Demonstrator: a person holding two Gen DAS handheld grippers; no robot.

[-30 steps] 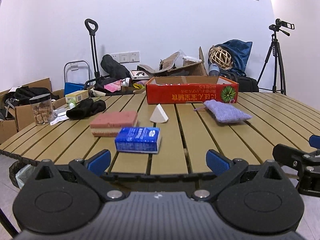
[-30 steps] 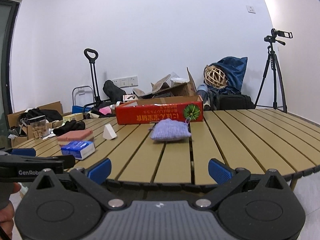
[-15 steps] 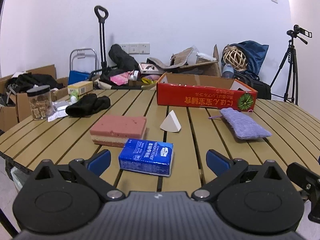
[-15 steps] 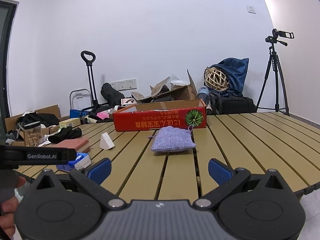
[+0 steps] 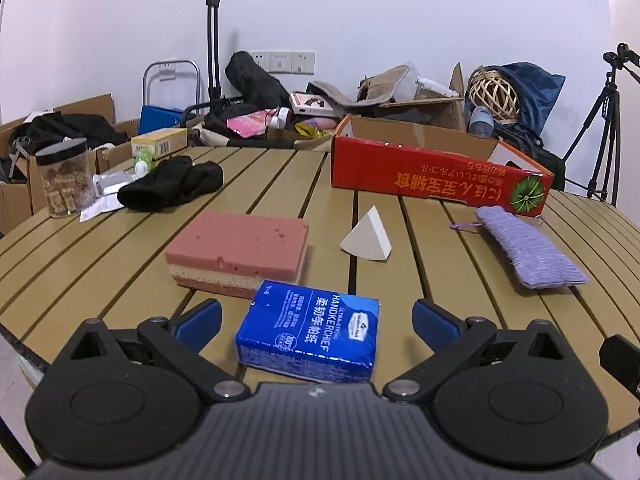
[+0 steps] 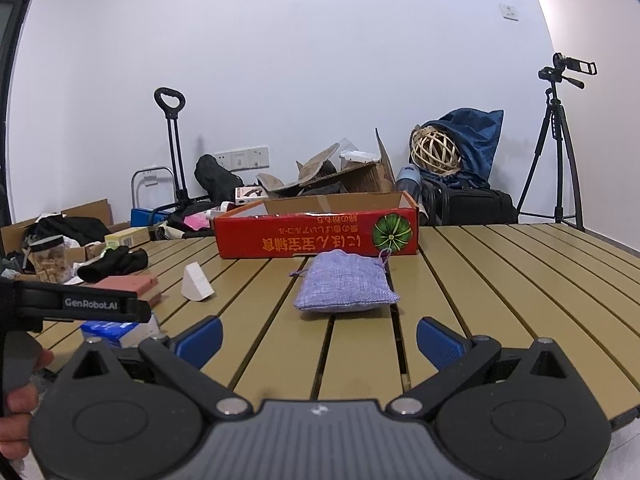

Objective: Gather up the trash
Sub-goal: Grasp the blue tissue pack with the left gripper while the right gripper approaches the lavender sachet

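A blue tissue pack (image 5: 310, 334) lies near the front edge of the slatted table, and my left gripper (image 5: 316, 318) stands open with the pack between its blue pads, not touching it. Behind the pack lie a pink sponge block (image 5: 238, 254) and a white wedge (image 5: 368, 240). A purple fabric pouch (image 6: 344, 287) lies in front of my right gripper (image 6: 318, 334), which is open and empty, just short of it. An open red cardboard box (image 6: 316, 236) stands behind the pouch. The same pouch (image 5: 528, 252) and box (image 5: 436, 172) show at the right of the left wrist view.
A black cloth (image 5: 172, 186), a clear jar (image 5: 62, 178) and papers sit at the table's left edge. Cardboard boxes, bags and a hand trolley (image 5: 212, 48) crowd the wall behind. A tripod with a camera (image 6: 560, 148) stands at the right. A hand (image 6: 18, 420) holds the left gripper.
My left gripper has moved forward over the table until the blue tissue pack lies between its fingers. My right gripper has crept closer to the purple pouch.
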